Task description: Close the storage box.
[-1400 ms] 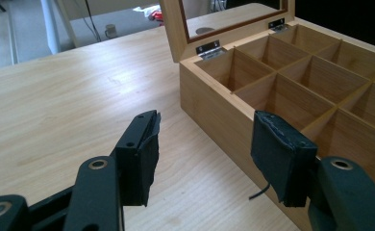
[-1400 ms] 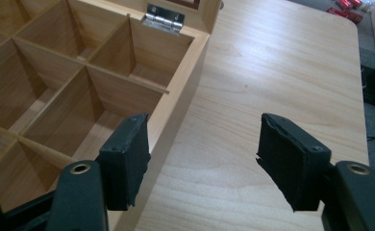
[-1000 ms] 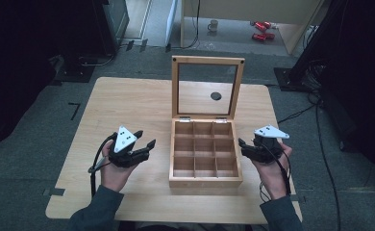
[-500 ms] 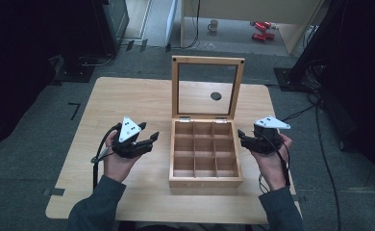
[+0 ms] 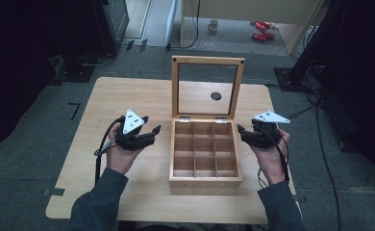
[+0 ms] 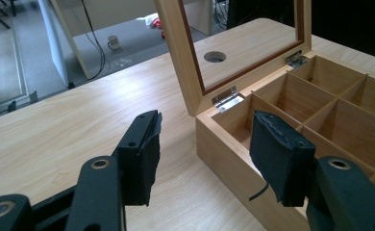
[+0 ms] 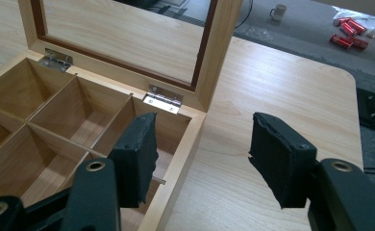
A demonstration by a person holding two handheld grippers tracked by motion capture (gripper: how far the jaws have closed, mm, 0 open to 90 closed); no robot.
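The fingers (image 6: 140, 163) of the left gripper (image 5: 149, 132) stand spread with nothing between them, just beside the left wall of the wooden box (image 5: 205, 180), and the right gripper (image 5: 243, 134) also has its pads apart and empty, though its jaws have just been closing a little; in the right gripper view they straddle the box's right wall without touching it. The box sits near the middle of the table (image 5: 128, 96), its glass-paned lid (image 5: 207, 86) already swung up on two hinges and standing upright at the back. All nine compartments lie bare, so I judge the opening as done and anything after it, whether filling the cells, lifting the box or lowering the lid, as not yet begun. Both hands hover close at either side, which suggests the box itself is the next thing to be gripped
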